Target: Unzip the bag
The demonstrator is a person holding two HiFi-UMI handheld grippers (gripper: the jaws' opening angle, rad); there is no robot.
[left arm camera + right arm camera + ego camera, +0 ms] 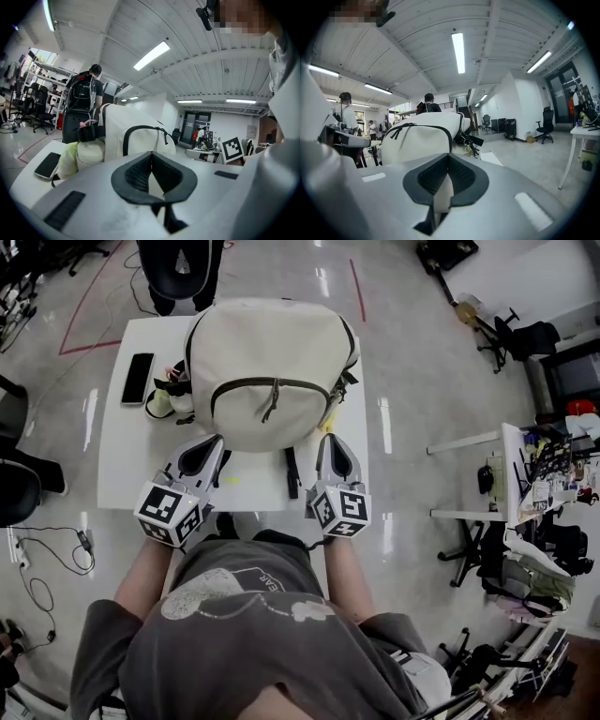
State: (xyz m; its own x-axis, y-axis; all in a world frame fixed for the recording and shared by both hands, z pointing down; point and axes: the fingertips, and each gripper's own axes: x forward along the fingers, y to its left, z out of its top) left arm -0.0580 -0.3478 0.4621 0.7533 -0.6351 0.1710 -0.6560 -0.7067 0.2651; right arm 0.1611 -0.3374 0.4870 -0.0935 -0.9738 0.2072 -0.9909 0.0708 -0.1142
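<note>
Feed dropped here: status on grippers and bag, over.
Left gripper shut, empty. Right gripper shut, empty. Backpack on table, front zip closed. Phone aside, nothing blocking.

Matt cream cloth bag (pixel 272 371) on smooth white table (pixel 117 456).

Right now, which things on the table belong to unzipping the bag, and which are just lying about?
Job: cream fabric backpack, its dark curved front zipper, left gripper and right gripper, both shut and empty.
Lying about: flat black phone, yellow-green soft bundle beside the backpack.
</note>
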